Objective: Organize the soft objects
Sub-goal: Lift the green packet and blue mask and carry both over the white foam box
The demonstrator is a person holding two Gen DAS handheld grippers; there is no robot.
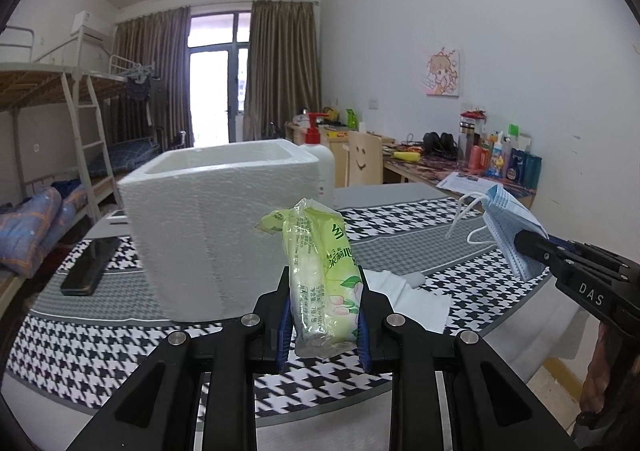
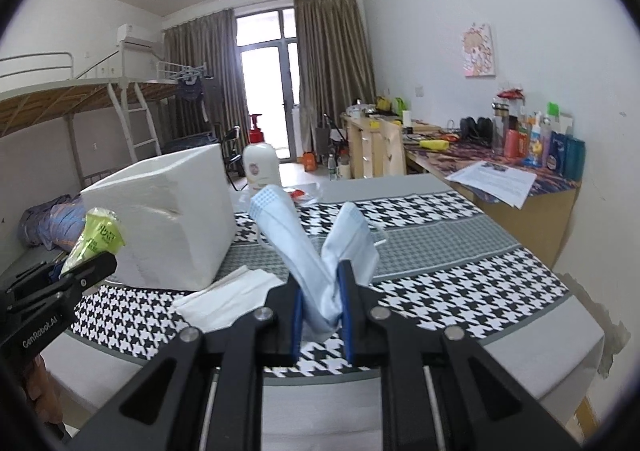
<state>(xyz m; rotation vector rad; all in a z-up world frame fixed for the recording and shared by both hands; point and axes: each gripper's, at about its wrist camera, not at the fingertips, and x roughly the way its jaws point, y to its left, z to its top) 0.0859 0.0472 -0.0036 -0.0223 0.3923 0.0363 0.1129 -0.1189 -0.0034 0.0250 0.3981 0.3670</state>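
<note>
On the houndstooth worktop (image 1: 120, 351) the foam box (image 1: 224, 227) stands ahead-left. My left hand-held gripper (image 1: 325, 315) clenches the tissue pack (image 1: 324, 271) upright, nearer the box; my right hand-held gripper (image 2: 323, 311) pinches the face mask (image 2: 316, 251).

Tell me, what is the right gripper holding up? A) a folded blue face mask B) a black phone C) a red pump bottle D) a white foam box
A: the right gripper is shut on the folded light-blue face mask, pinched between its blue-padded fingers, while the white foam box stands on the houndstooth-patterned table cover.
</note>
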